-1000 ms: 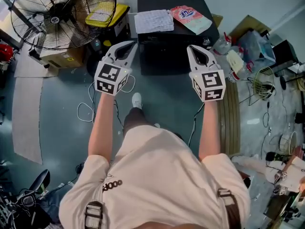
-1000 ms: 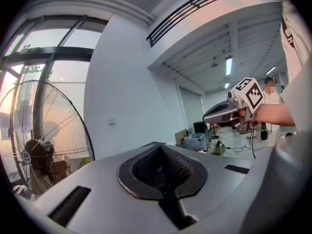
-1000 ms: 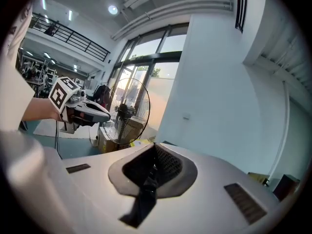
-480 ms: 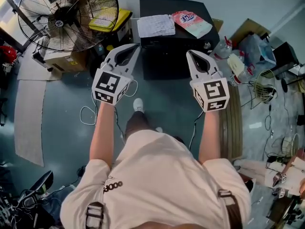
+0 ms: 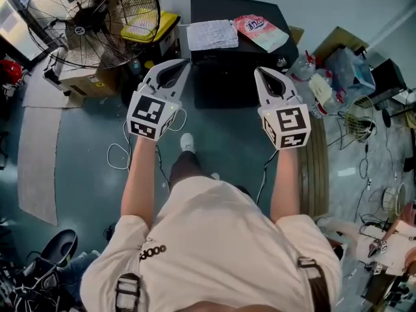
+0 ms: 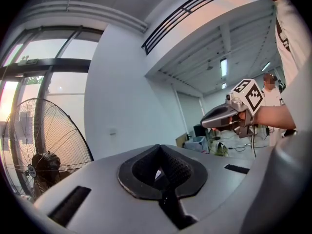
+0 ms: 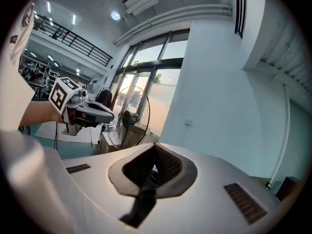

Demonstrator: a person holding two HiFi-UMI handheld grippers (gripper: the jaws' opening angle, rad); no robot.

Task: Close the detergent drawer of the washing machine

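The black washing machine [image 5: 237,51] stands at the top middle of the head view, seen from above; its detergent drawer cannot be made out. A white cloth [image 5: 211,34] and a pink detergent bag [image 5: 261,31] lie on its lid. My left gripper [image 5: 183,64] hovers in front of the machine's left corner, shut and empty. Shut and empty as well, my right gripper [image 5: 260,71] is held off the machine's right front. Neither touches the machine. The left gripper view shows its closed jaws and the right gripper [image 6: 228,116] beside it. The right gripper view shows the left gripper [image 7: 90,112].
A large floor fan [image 5: 91,18] stands at the back left, with a yellow box [image 5: 146,21] and a cardboard box [image 5: 81,80] beside it. Cables [image 5: 120,151] trail on the floor. Bags, bottles and wire clutter [image 5: 351,77] fill the right side, next to a wooden board [image 5: 315,161].
Both grippers have risen a little and edged toward the machine since the earliest frame. Over the last half second they have stayed put, jaws shut throughout.
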